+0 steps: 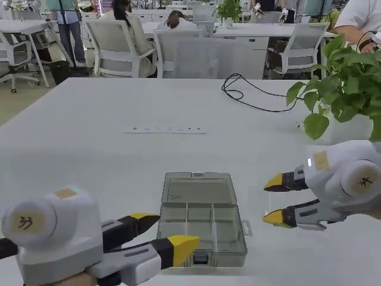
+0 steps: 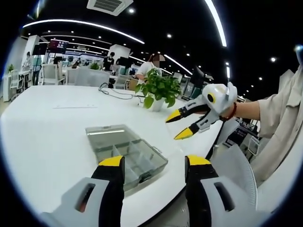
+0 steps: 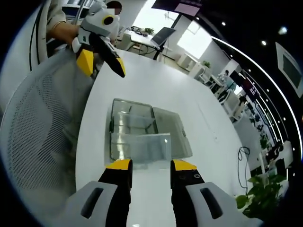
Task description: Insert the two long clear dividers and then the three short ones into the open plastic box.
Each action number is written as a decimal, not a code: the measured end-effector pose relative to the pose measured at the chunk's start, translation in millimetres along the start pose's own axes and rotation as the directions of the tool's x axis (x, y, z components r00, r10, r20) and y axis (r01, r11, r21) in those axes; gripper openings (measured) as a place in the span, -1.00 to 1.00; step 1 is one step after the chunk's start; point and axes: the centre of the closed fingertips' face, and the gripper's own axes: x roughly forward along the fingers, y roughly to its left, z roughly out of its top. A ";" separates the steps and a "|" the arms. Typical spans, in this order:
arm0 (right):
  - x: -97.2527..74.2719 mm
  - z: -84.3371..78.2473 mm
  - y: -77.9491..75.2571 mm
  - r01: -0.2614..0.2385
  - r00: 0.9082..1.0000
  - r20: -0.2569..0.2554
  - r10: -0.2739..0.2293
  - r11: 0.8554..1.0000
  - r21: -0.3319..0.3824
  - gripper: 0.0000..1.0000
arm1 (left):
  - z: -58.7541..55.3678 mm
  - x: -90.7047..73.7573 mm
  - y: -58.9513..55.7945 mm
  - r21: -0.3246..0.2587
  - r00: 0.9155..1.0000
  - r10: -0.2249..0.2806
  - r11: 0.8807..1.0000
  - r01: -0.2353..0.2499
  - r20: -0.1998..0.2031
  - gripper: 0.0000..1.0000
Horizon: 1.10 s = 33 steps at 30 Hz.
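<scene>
"On the white surface (image 1: 89, 137), what did you have in front of you?"

"The open plastic box (image 1: 232, 253) lay near my edge, with its lid (image 1: 199, 189) laid flat behind it. Clear partitions (image 1: 187, 214) stood in the tray and split it into compartments. I couldn't count them through the feed."

"And the right claw?"

"The right claw (image 1: 272, 200) hung off the box's right side, raised from the surface, with its tips pointing toward the box. In the right gripper view a clear divider (image 3: 141, 149) spanned the gap between its jaws, pinched end to end, so the jaws stood part-way open around it. Whether it was a long or a short one, I couldn't say."

"The left one?"

"The left claw (image 1: 166, 233) sat just beside the box's front left corner, jaws spread wide with nothing between them. I couldn't tell whether it touched the box."

"Anything else on there?"

"A potted plant (image 1: 345, 95) stood at the far right with a looped black cable (image 1: 235, 95) beside it. A thin pale strip (image 1: 165, 128) lay farther back, well apart from the box."
</scene>
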 end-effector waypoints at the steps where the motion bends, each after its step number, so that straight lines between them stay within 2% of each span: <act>1: 1.8 6.8 1.8 -0.001 1.000 0.013 0.001 1.000 -0.006 -0.35 | 0.7 0.7 -0.2 -0.006 1.000 -0.003 1.000 0.003 0.003 -0.03; 12: 21.2 47.3 22.1 -0.061 0.995 0.078 0.066 0.996 -0.070 -0.35 | 4.4 8.0 -1.6 -0.051 1.000 -0.024 0.998 0.025 0.016 -0.21; 16: 25.9 59.7 24.3 -0.050 0.993 0.101 0.061 0.994 -0.102 -0.35 | 3.9 11.0 -3.1 -0.069 0.999 -0.038 0.997 0.038 0.011 -0.27; 19: 28.5 65.3 24.3 -0.041 0.993 0.109 0.054 0.992 -0.119 -0.35 | 3.1 13.6 -2.9 -0.079 0.999 -0.043 0.996 0.043 0.006 -0.35; 29: 32.6 79.3 31.9 -0.055 0.988 0.132 0.077 0.986 -0.160 -0.35 | 2.3 17.4 0.5 -0.134 0.999 -0.047 0.990 0.048 0.010 -0.62; 33: 35.5 82.0 34.7 -0.061 0.988 0.130 0.084 0.984 -0.170 -0.35 | -0.3 18.9 4.1 -0.181 0.999 -0.046 0.982 0.047 0.011 -0.72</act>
